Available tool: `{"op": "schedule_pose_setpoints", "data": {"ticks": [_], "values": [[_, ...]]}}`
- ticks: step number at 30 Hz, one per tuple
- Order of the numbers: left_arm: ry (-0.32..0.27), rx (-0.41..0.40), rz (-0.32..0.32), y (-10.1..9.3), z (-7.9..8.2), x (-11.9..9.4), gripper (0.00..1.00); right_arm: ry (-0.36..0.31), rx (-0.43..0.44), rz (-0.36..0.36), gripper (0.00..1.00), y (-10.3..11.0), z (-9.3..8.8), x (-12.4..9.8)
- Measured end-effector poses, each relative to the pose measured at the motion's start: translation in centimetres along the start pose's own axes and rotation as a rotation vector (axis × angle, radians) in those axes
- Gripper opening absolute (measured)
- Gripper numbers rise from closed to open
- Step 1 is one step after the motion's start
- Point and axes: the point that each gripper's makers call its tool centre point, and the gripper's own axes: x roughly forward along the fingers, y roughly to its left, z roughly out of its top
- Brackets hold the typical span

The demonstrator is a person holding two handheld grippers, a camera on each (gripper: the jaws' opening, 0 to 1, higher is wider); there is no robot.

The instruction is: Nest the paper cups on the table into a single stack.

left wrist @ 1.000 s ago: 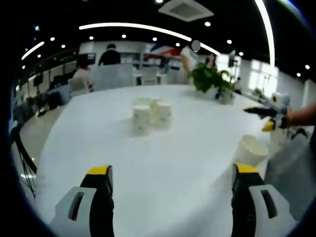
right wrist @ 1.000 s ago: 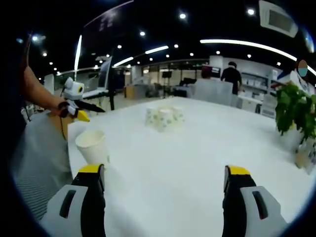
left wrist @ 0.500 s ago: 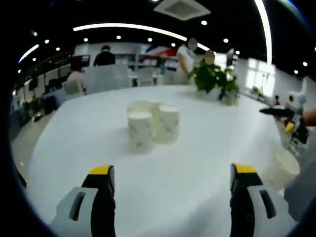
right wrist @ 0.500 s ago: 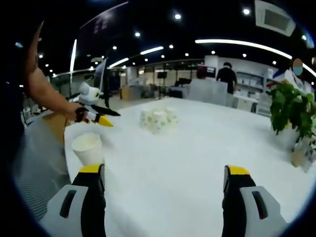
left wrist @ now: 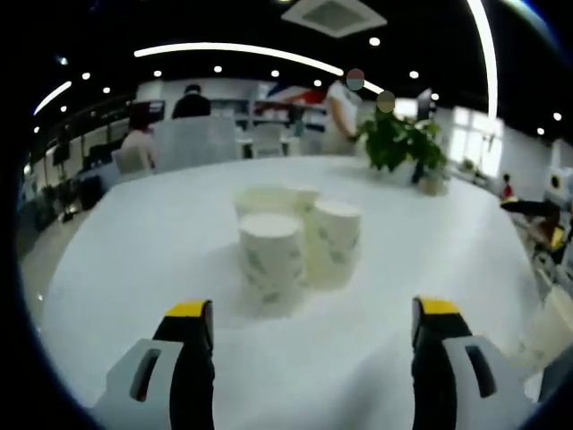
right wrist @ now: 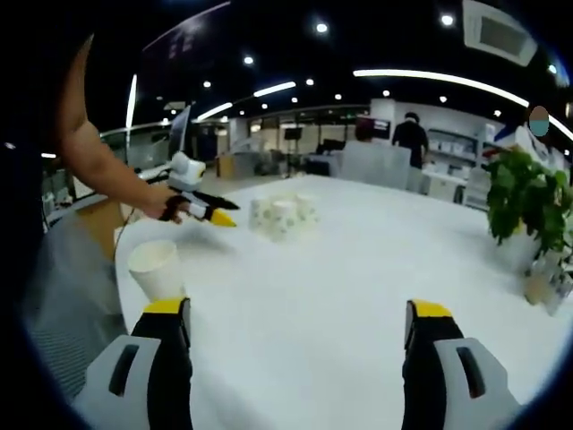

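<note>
Paper cups stood in a tight cluster (left wrist: 291,242) near the middle of the white table (left wrist: 143,242). In the left gripper view three could be counted for certain: one at the front (left wrist: 271,262), one just beside it to the right (left wrist: 335,240), and at least one more behind, whose rim (left wrist: 260,199) alone showed. All were upright, mouths up, and touching or nearly so. A further single cup (right wrist: 157,270) stood well apart at the near edge of the table, by the right gripper's left jaw in the right gripper view; it also appeared at the right edge of the left gripper view (left wrist: 557,324).

The left gripper (left wrist: 304,313) pointed straight at the cluster, jaws spread wide with nothing between them, the front cup just beyond the tips. In the right gripper view this same gripper (right wrist: 208,211) reached in from the left on the person's outstretched arm (right wrist: 98,166), its yellow tips just beside the cluster (right wrist: 279,215).

The right gripper (right wrist: 300,313) hung low over the table, jaws equally wide apart and empty.

One potted plant (right wrist: 528,210) stood at the far right of the table. Several people (left wrist: 192,100) were in the background.
</note>
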Motion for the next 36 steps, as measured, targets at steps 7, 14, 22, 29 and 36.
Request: {"op": "schedule_pose_setpoints", "data": {"ticks": [7,14,22,29,36], "values": [[0.0,0.01,0.0,1.5,1.0,2.6,0.84,0.007,0.006,-0.006,0.96,-0.3,-0.2,-0.3],[0.032,0.05,0.014,1.7,1.0,4.2,0.75,0.016,0.008,-0.003,0.96,-0.3,-0.4,-0.4],[0.035,0.055,0.034,1.5,0.7,4.6,0.58,0.013,0.011,-0.011,0.96,-0.4,-0.3,-0.5],[0.079,0.11,0.034,1.1,0.0,4.3,0.39,0.018,0.02,-0.014,0.96,-0.2,-0.6,-0.7],[0.086,0.119,0.024,1.2,0.1,4.0,0.38,0.016,0.018,-0.01,0.96,0.0,-0.5,-0.6]]}}
